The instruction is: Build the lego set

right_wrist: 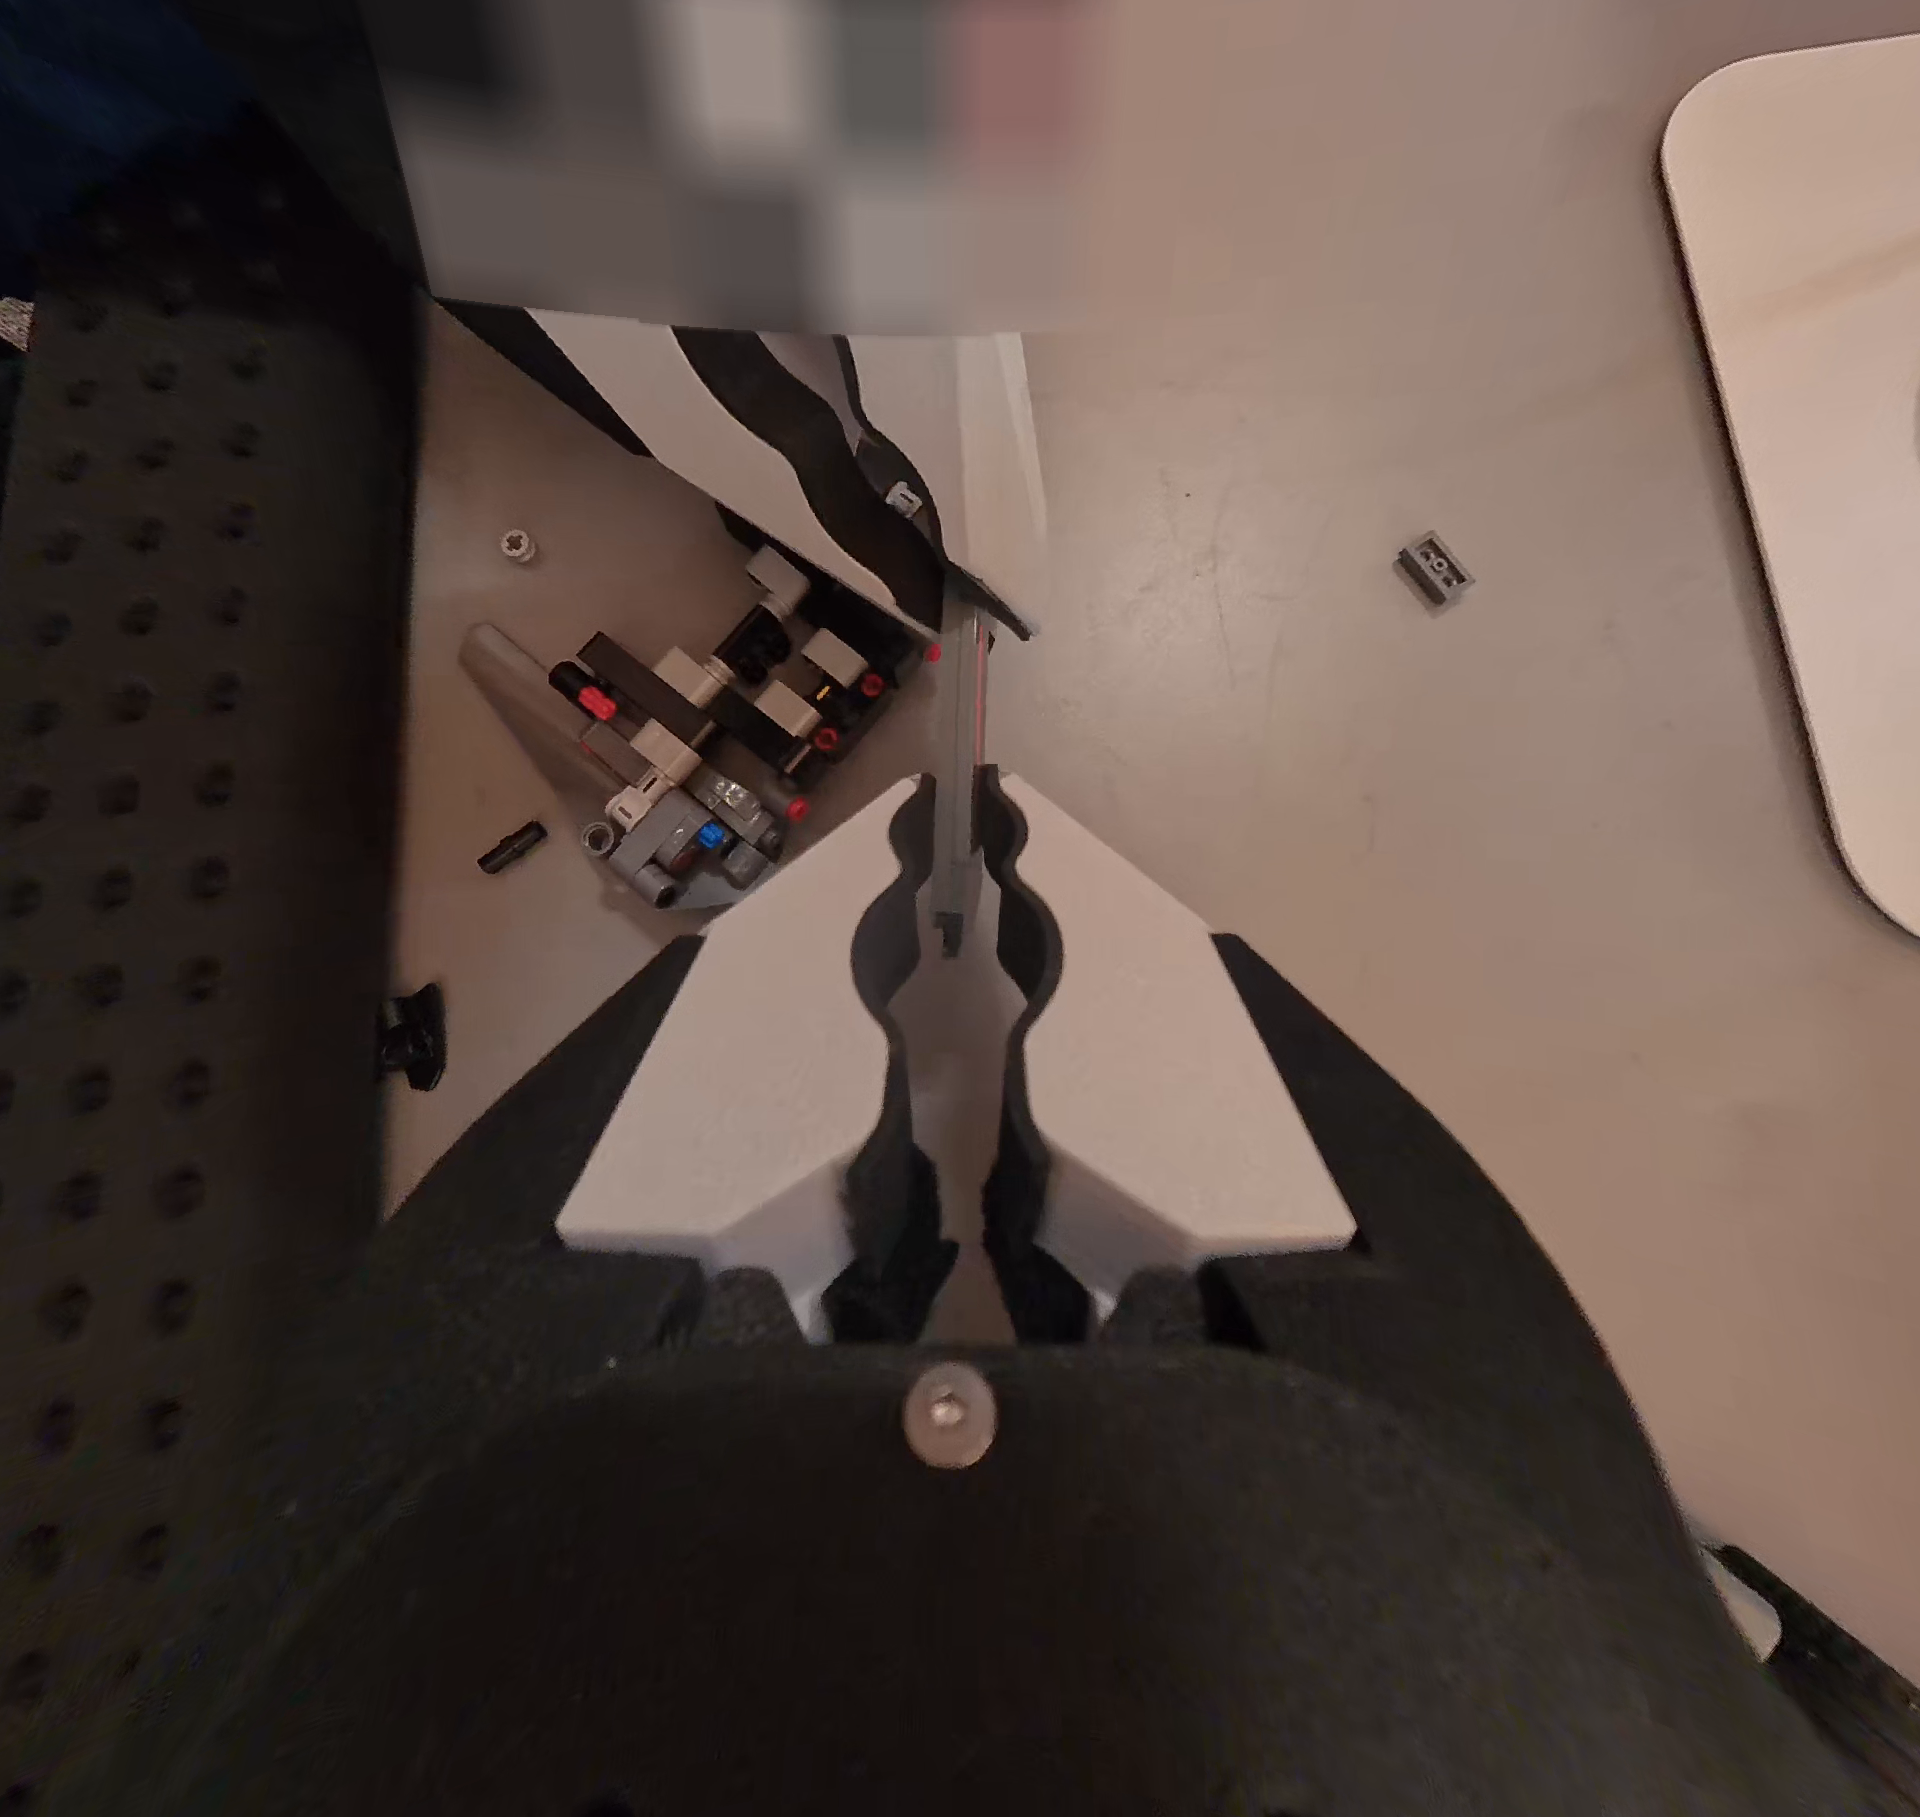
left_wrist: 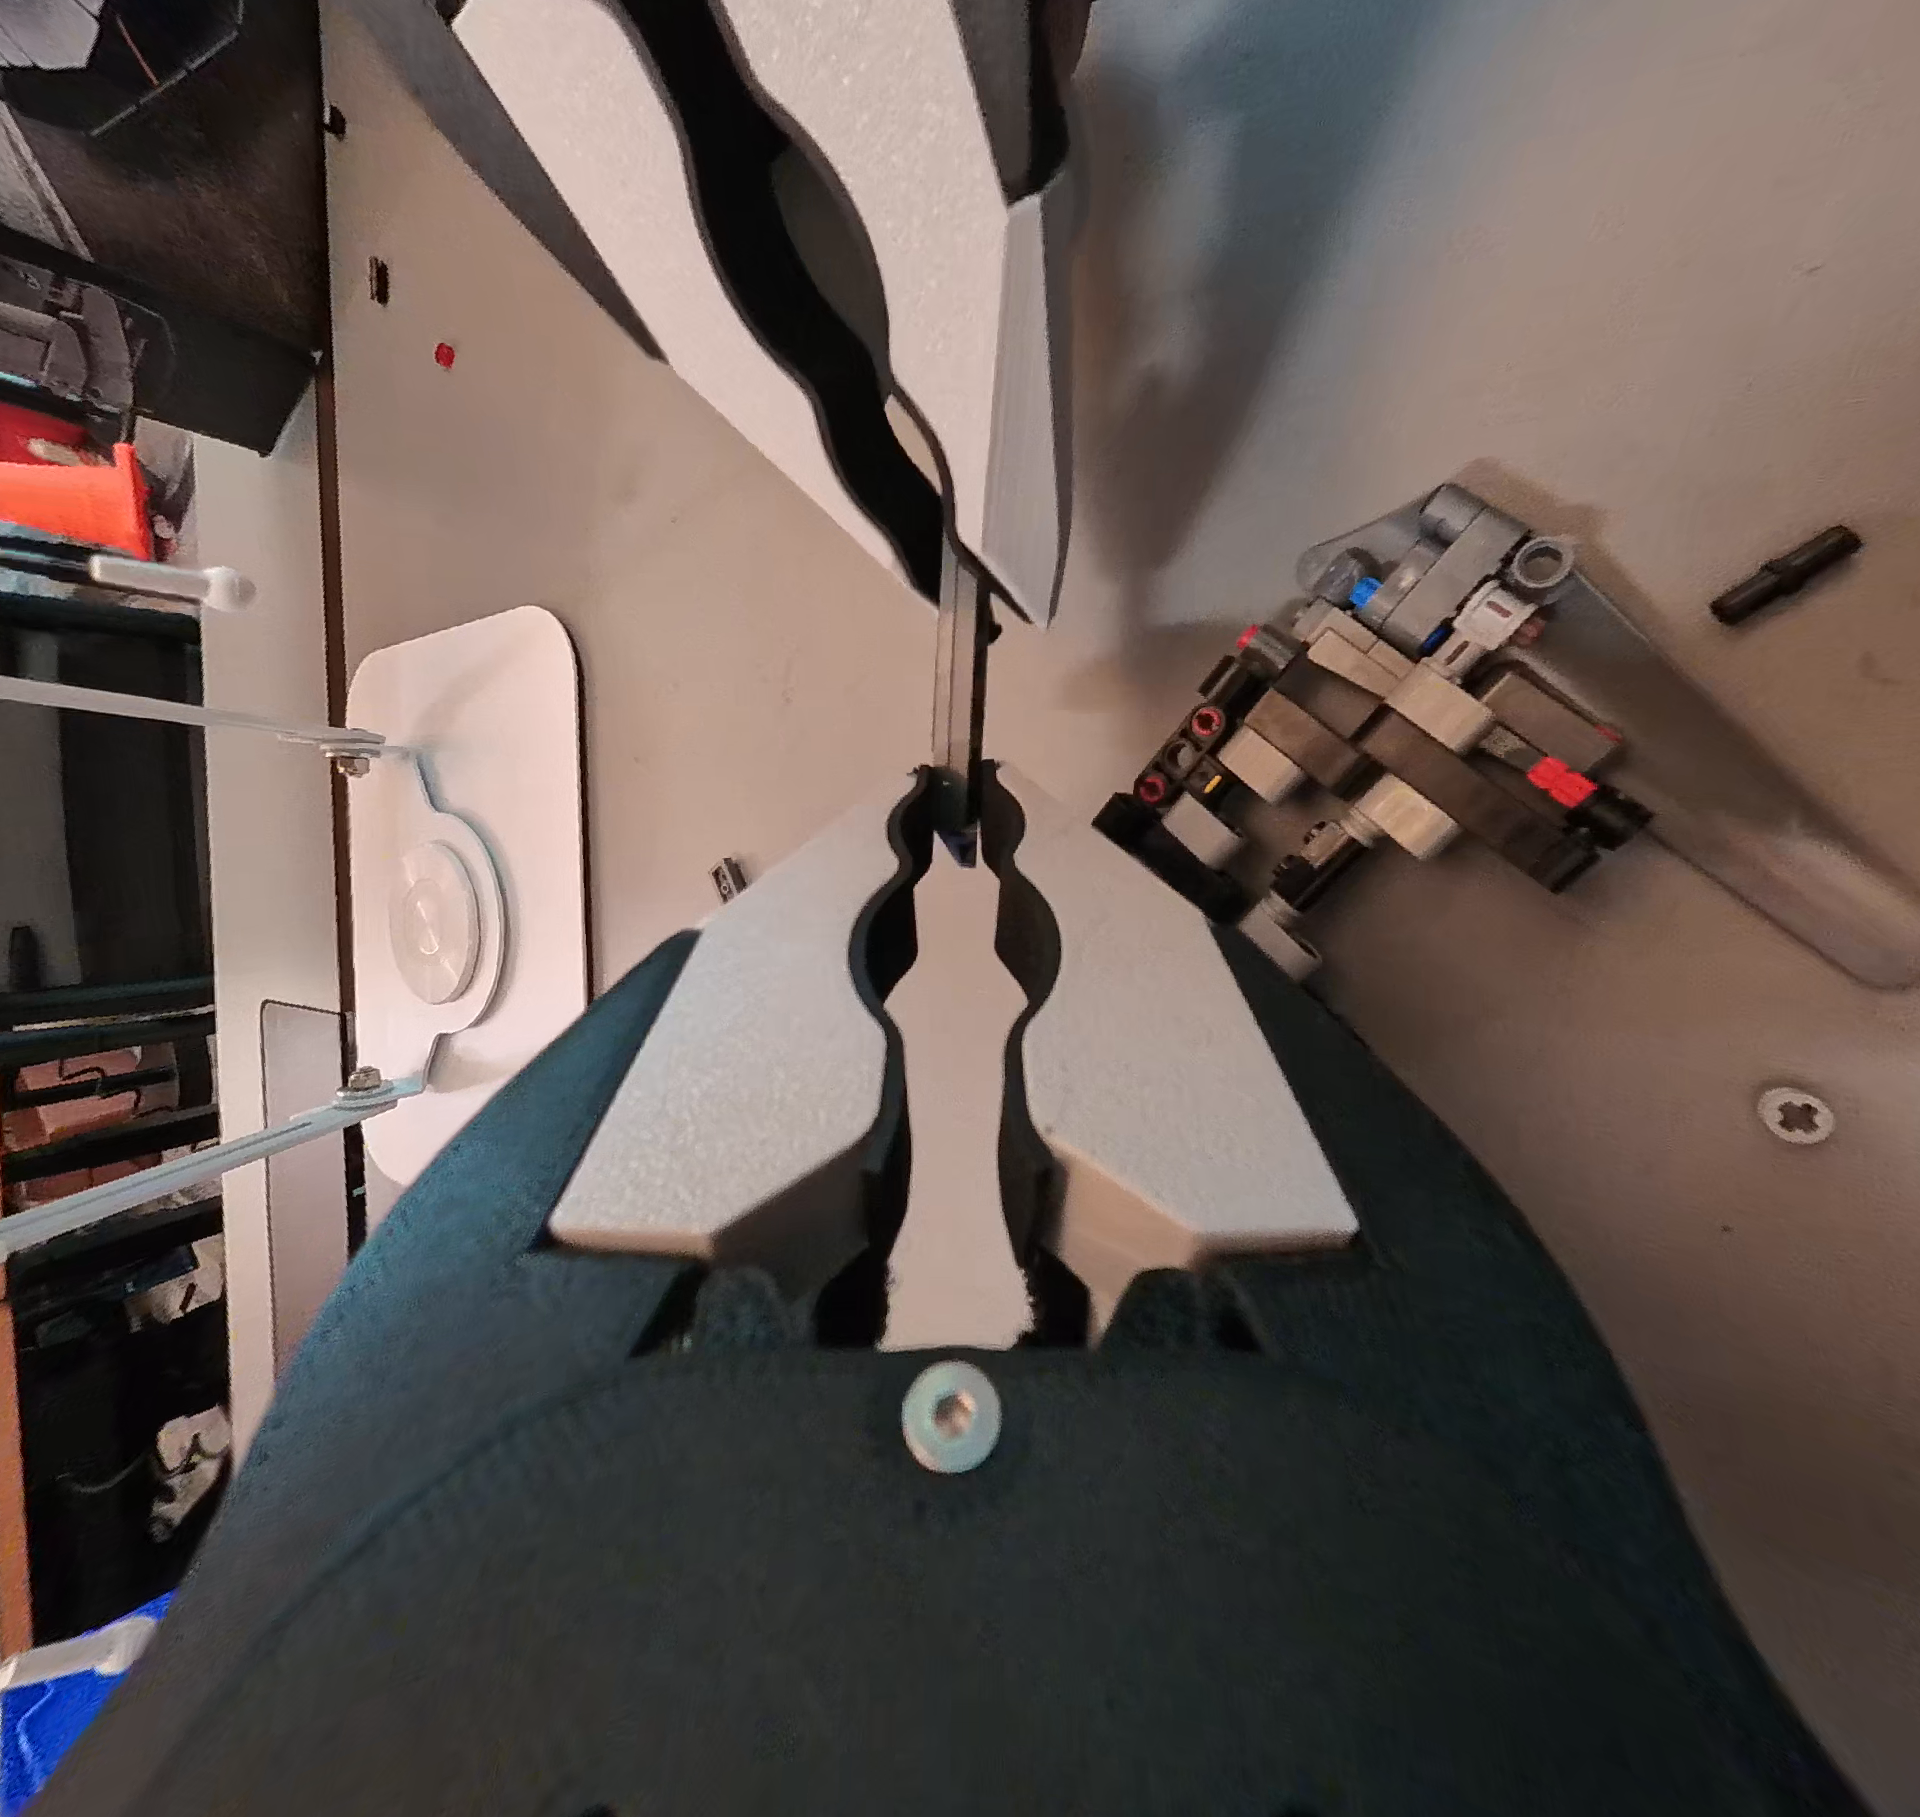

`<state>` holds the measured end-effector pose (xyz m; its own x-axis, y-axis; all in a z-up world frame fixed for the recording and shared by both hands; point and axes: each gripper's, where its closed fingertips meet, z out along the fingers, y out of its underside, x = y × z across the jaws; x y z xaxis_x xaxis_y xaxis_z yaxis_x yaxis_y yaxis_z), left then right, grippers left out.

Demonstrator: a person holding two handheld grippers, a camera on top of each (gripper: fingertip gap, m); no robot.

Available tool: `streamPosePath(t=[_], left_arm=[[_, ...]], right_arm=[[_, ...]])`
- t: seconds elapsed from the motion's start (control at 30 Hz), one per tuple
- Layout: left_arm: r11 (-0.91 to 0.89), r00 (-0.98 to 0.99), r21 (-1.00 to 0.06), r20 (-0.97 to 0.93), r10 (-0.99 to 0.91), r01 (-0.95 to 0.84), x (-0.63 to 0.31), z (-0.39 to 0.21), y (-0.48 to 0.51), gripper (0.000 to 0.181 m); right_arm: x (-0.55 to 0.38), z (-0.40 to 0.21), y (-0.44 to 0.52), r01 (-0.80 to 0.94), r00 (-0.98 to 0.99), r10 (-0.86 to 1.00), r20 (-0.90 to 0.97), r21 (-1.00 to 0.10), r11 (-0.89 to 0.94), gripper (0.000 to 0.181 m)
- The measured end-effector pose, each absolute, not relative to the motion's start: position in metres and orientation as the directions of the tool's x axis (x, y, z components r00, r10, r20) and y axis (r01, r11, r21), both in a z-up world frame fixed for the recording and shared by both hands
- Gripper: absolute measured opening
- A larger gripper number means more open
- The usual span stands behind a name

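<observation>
A thin grey lego plate (left_wrist: pixel 956 697), seen edge-on, is held between both grippers above the table. My left gripper (left_wrist: pixel 956 793) is shut on its near end, where a small blue bit shows. My right gripper (left_wrist: pixel 977 606) comes in from the top and is shut on the far end. In the right wrist view the plate (right_wrist: pixel 954 811) shows a red stripe; my right gripper (right_wrist: pixel 961 786) is shut on it and my left gripper (right_wrist: pixel 968 616) grips its far end. The partly built grey and black lego model (left_wrist: pixel 1382 739) (right_wrist: pixel 707 739) lies on the table beside them.
Loose on the beige table: a black axle pin (left_wrist: pixel 1785 572) (right_wrist: pixel 511 848), a round grey piece (left_wrist: pixel 1795 1115) (right_wrist: pixel 517 546), a small grey brick (right_wrist: pixel 1434 570) and a black piece (right_wrist: pixel 410 1035). A white pad (left_wrist: pixel 468 894) (right_wrist: pixel 1818 417) lies near the table edge. A black perforated object (right_wrist: pixel 156 728) is at left. Both grippers' tips are close together, under 4 cm apart. It is some 10 cm from my left tips to the small grey brick (right_wrist: pixel 1434 570).
</observation>
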<state>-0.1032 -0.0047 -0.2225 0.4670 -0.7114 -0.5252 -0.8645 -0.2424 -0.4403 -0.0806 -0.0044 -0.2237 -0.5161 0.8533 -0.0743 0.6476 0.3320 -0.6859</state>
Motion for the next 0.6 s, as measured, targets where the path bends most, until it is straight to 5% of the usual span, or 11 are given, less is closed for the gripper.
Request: streamPosePath(t=[0.17,0.6], left_arm=[[-0.298,0.523,-0.483,-0.443,-0.728,-0.823,-0.104,-0.226,-0.009,0.007],[-0.336,0.567,-0.639,-0.193,-0.800,-0.692,-0.087,-0.221,-0.031,0.053]], right_arm=[[-0.077,-0.229,-0.004,0.684,-0.499,0.859,-0.115,-0.661,0.309,0.004],[-0.070,-0.257,-0.005,0.787,-0.442,0.871,-0.214,-0.558,0.263,0.004]])
